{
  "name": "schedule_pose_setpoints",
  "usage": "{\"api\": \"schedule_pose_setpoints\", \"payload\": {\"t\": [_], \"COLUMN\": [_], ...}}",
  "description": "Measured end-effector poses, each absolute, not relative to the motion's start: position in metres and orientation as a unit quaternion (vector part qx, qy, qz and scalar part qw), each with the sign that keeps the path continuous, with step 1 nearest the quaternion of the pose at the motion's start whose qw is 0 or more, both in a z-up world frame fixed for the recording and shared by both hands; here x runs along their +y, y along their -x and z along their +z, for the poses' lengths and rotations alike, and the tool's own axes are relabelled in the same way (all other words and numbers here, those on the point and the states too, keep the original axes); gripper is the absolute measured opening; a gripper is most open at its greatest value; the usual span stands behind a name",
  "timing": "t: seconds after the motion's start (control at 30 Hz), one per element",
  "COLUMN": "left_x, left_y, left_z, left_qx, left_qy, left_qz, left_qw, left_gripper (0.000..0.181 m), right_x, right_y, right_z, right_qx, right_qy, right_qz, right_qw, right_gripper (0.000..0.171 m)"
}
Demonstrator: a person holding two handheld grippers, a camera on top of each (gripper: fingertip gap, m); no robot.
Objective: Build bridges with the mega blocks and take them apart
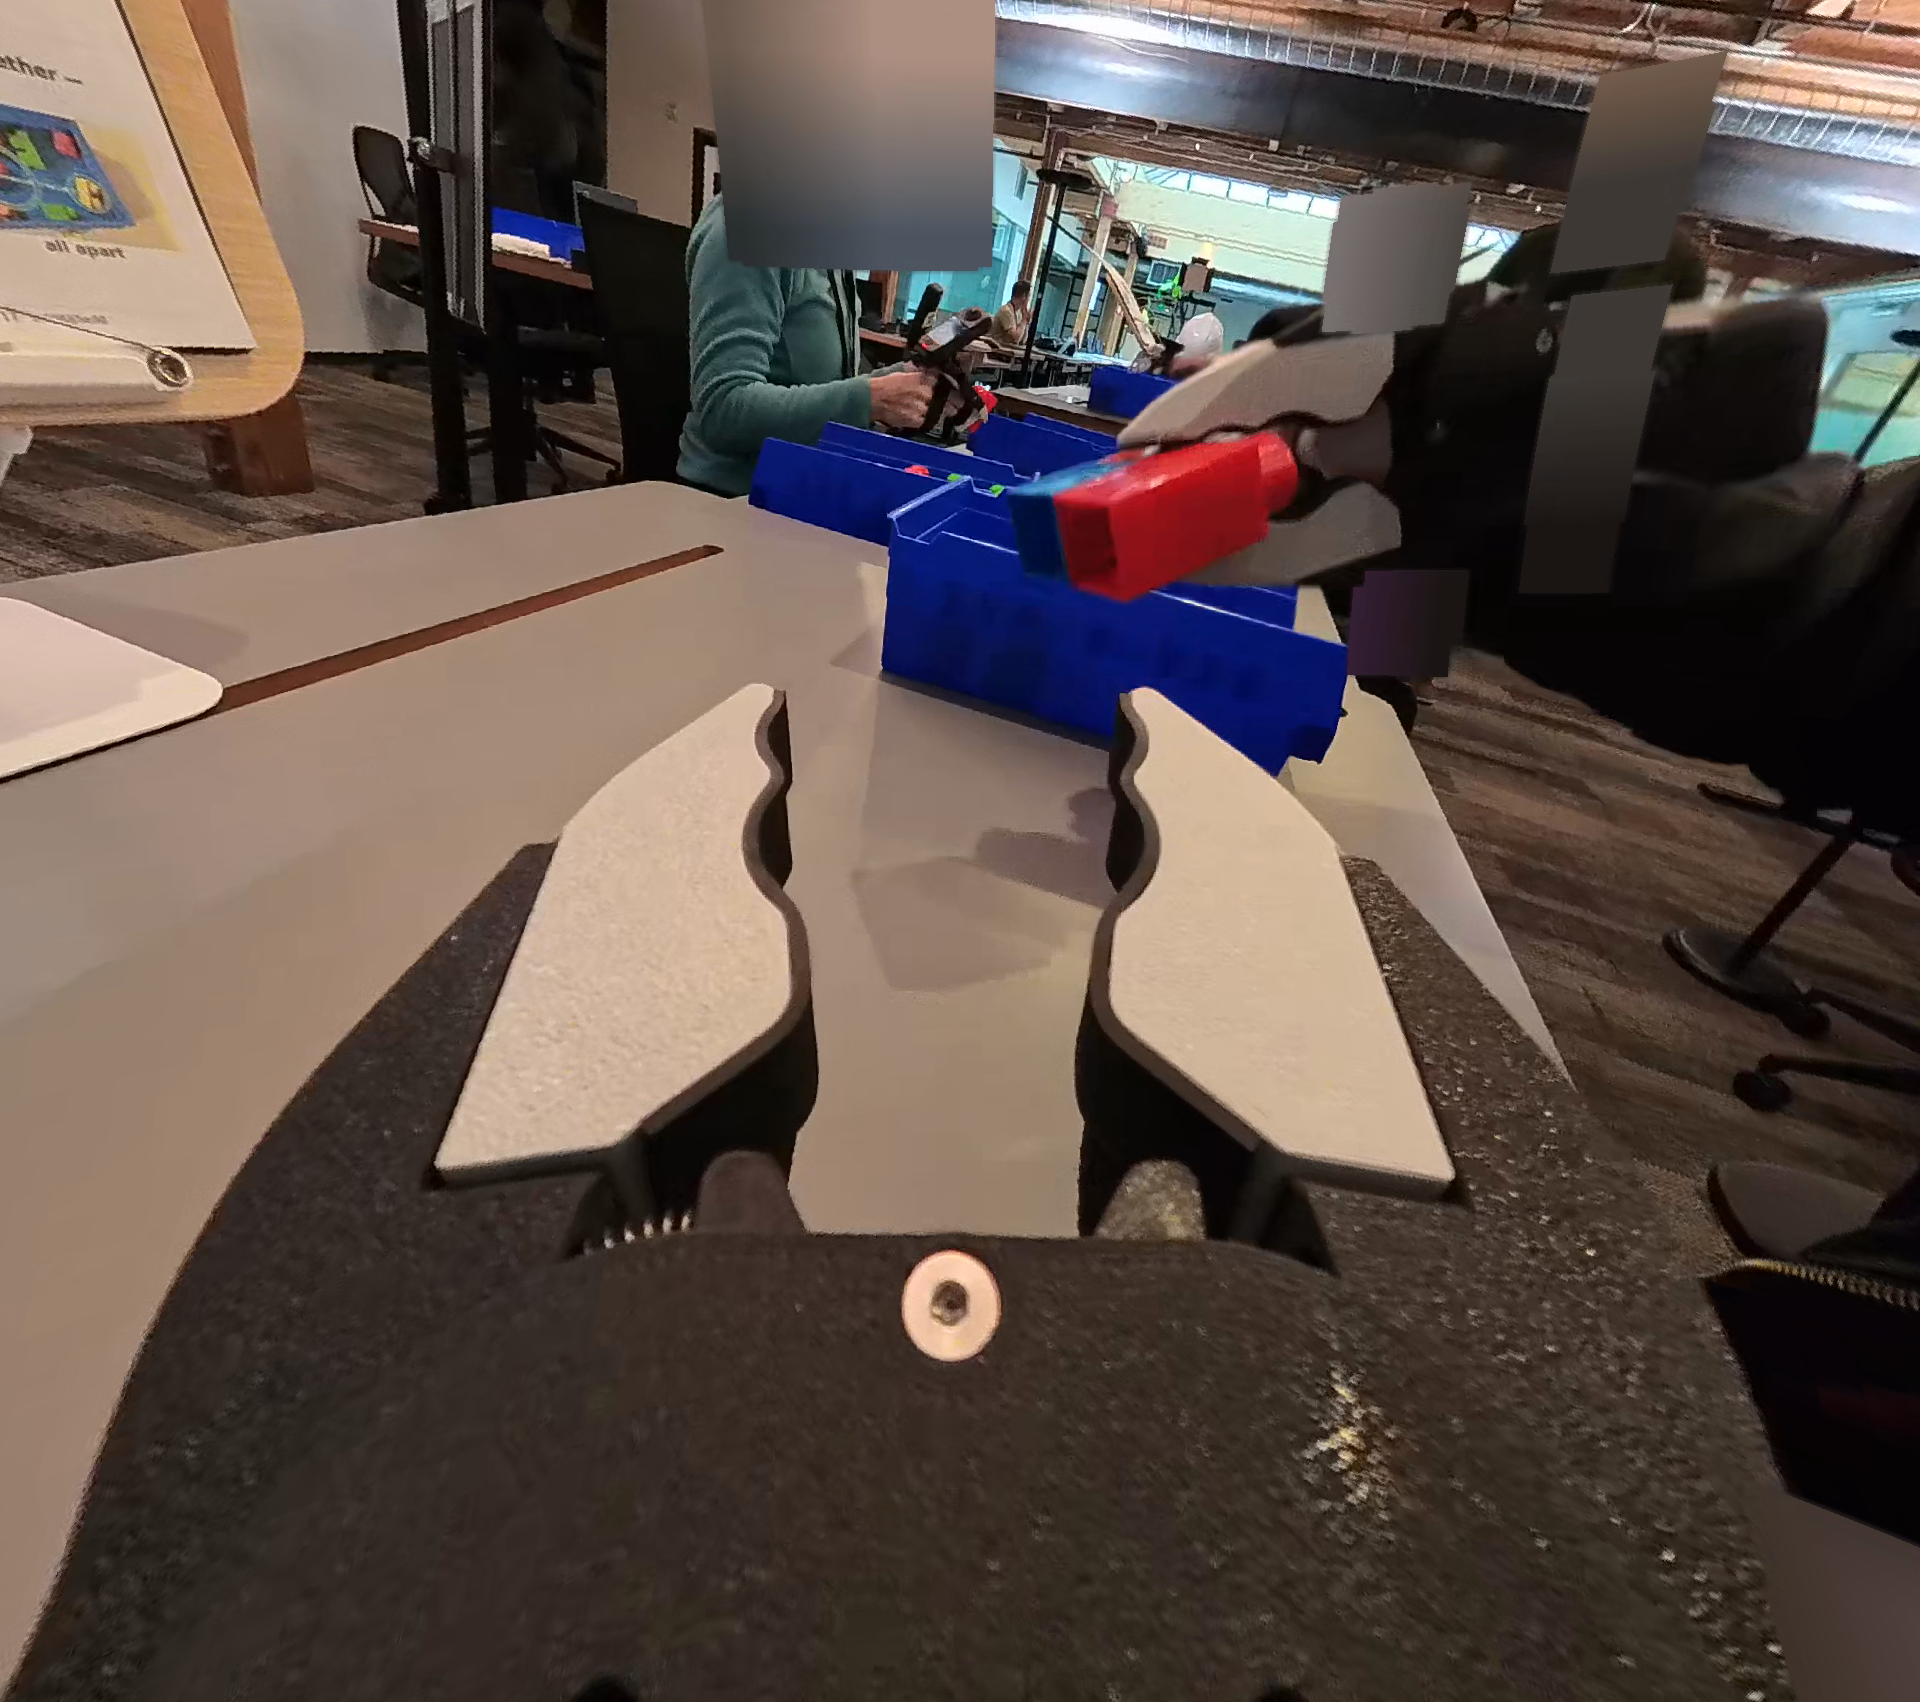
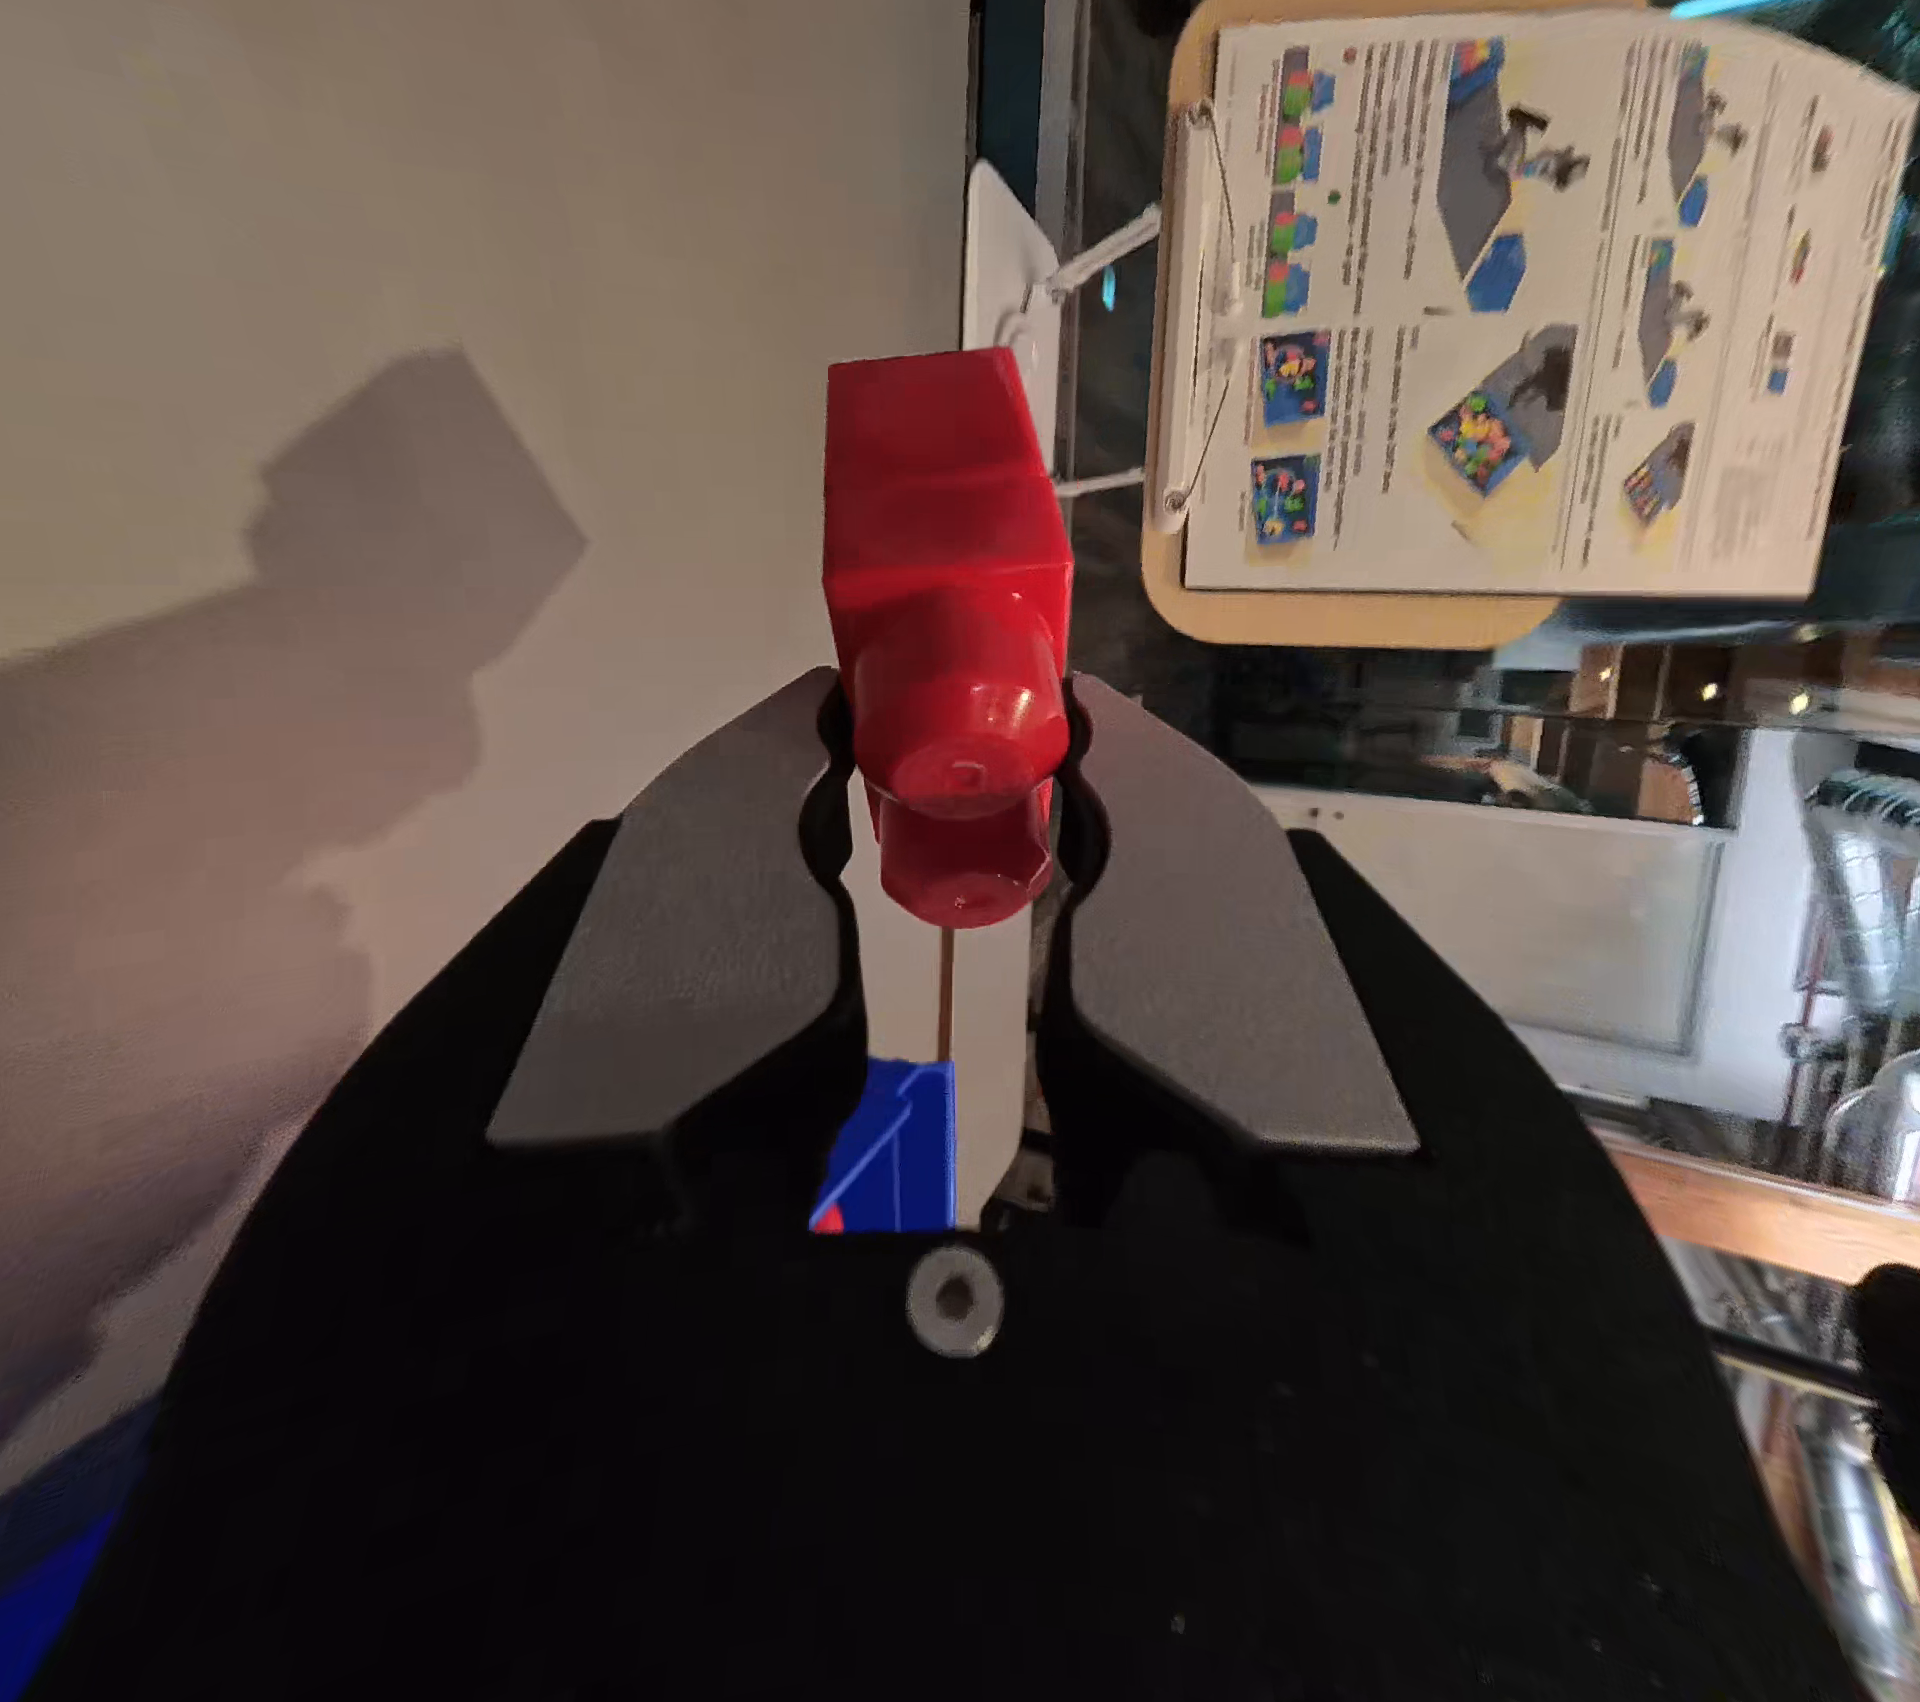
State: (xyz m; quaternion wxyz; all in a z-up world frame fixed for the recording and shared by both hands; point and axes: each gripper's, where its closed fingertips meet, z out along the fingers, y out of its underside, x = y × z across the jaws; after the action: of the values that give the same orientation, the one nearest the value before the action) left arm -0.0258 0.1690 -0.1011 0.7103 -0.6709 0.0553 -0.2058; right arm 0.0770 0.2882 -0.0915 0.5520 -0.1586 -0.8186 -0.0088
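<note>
The right gripper (image 2: 951, 779) is pinching a red plastic block (image 2: 940, 530) above the blue plastic bin (image 1: 1091, 665), while the left gripper (image 1: 951, 717) is hovering spread over the grey tabletop (image 1: 416, 821).

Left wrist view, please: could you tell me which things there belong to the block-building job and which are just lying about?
Belongs to the job:
- red block, with a blue piece at its far end, clamped in the right hand-held gripper
- blue bin on the grey table
- left hand-held gripper, open and empty

Just lying about:
- instruction sheet on its stand
- office chairs
- person in teal sleeve at another table
</note>
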Motion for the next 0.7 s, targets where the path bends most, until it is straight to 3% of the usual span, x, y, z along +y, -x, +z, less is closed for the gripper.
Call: {"api": "schedule_pose_setpoints", "payload": {"t": [0.13,0.33,0.5,0.7], "left_x": [0.171,0.174,0.176,0.176], "left_y": [0.021,0.012,0.004,-0.001], "left_z": [-0.106,-0.115,-0.12,-0.122], "left_qx": [0.06,0.07,0.084,0.09], "left_qy": [0.68,0.694,0.704,0.708], "left_qz": [-0.212,-0.226,-0.225,-0.228], "left_qw": [0.699,0.68,0.668,0.662], "left_gripper": [0.06,0.06,0.06,0.06], "right_x": [0.313,0.362,0.384,0.393], "right_y": [-0.097,-0.138,-0.17,-0.194], "right_z": [-0.075,-0.049,-0.015,-0.018], "right_qx": [-0.838,-0.785,-0.705,-0.68], "right_qy": [0.228,0.5,0.584,0.616], "right_qz": [0.038,0.262,0.387,0.394], "right_qw": [0.494,0.256,0.11,0.046], "right_gripper": [0.036,0.036,0.036,0.036]}}
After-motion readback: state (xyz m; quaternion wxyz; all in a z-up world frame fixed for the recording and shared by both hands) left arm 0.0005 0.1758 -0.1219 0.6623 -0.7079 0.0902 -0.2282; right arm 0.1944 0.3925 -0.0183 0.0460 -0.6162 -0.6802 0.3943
